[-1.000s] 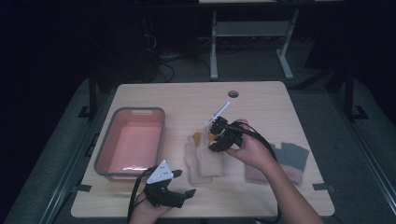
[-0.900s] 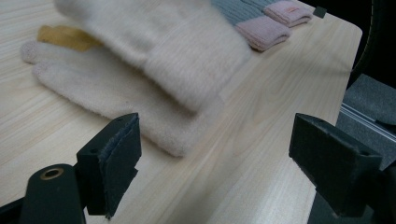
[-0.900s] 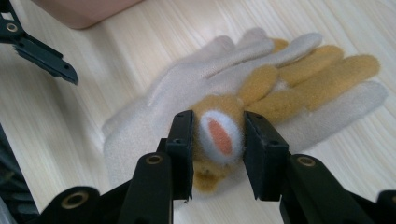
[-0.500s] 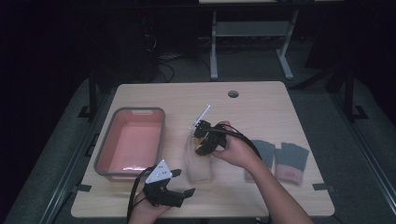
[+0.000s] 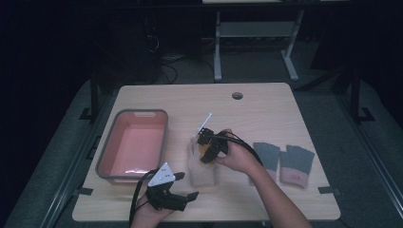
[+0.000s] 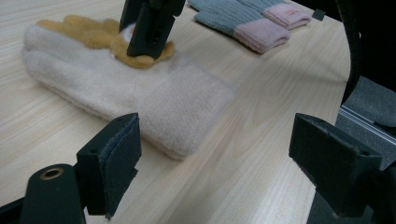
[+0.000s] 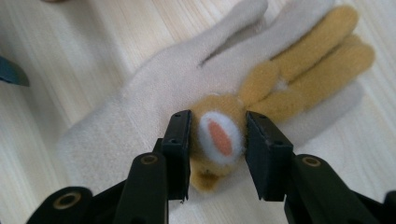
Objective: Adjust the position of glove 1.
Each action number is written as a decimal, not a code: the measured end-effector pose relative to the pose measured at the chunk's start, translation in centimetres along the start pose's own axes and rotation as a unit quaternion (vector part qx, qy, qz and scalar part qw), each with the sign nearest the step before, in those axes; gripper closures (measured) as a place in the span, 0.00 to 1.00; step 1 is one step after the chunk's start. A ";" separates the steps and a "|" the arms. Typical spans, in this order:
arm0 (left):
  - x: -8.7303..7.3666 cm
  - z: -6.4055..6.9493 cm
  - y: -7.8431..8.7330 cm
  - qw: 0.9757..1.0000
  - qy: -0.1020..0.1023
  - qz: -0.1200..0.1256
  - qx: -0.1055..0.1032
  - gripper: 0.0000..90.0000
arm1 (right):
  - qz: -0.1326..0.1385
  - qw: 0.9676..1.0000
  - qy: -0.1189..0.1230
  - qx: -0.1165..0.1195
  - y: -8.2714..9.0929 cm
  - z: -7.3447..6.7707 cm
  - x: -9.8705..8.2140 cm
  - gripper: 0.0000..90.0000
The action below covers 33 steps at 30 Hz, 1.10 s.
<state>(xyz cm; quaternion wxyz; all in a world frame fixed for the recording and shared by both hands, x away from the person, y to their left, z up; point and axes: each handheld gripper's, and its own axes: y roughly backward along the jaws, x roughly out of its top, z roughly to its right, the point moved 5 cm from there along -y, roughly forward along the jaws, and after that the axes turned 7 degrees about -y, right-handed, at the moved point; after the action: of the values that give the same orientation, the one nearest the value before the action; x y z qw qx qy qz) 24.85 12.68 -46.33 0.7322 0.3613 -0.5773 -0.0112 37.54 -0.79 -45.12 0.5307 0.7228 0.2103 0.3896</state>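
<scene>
High view: cream glove (image 5: 202, 166) lies flat on the bench (image 5: 266, 109) beside the pink tub (image 5: 134, 145), right gripper (image 5: 205, 151) down on it. Left gripper view: left gripper (image 6: 224, 158) spread wide, holding nothing. Right gripper view: fingers (image 7: 180, 140) have just been opening and straddle the glove's brown animal patch (image 7: 219, 135) without pressing it. Risk: pinching only the patch may let the glove slip free.

A pale wooden tabletop (image 5: 266, 109) with a round cable hole (image 5: 237, 95) stands on grey carpet (image 5: 328, 102); the room is dim. Behind it stands a white-legged table frame (image 5: 256, 33); cables (image 5: 168, 64) lie beside.
</scene>
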 end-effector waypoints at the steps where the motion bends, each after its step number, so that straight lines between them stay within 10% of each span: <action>1: 0.0 0.0 0.0 1.000 0.000 0.000 0.000 0.19 | 0.006 1.000 -0.008 0.006 0.0 0.2 -0.1 0.69; 33: 0.0 0.1 -0.2 1.000 0.006 -0.001 -0.002 0.19 | 0.034 0.999 0.021 -0.008 0.1 -1.3 1.2 0.47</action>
<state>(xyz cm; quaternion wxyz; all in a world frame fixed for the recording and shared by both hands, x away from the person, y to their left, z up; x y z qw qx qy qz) 24.86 12.54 -46.43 0.7360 0.3609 -0.5726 -0.0110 37.25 0.79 -44.49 0.5178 0.7170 0.1938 0.4244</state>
